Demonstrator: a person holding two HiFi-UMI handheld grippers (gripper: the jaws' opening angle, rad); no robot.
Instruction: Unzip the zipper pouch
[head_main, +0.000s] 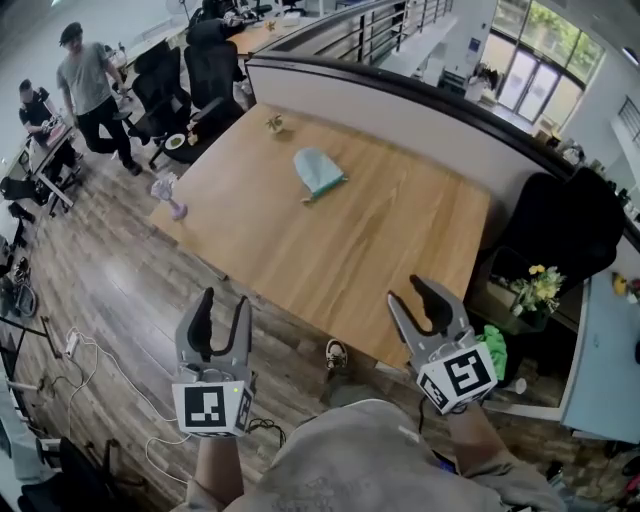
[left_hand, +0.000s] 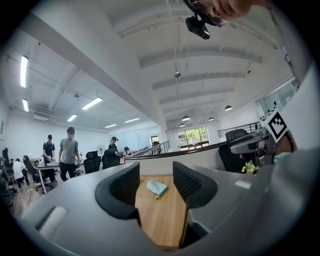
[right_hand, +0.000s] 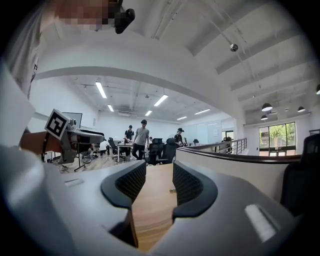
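Office bench, start of an unzipping task: a person stands at the near edge of a wooden bench (head_main: 400, 240). The left gripper (head_main: 225, 300) and right gripper (head_main: 404, 290) are raised side by side and aimed across the top, apparently to line up an approach before any reach. The left one's fingers (left_hand: 125, 187) stand apart, with nothing between them but a sightline to the zipper pouch (head_main: 320, 172). The right one's fingers (right_hand: 187, 187) are likewise spread and empty. The pouch lies in the far half of the bench, towards its far left corner, well apart from both grippers. It is a soft, pale blue-green bag, slumped flat. A darker teal strip runs along one side and ends in a short tail that may be the pull. Whether the zip is shut is too small to tell, and the task looks not yet begun.
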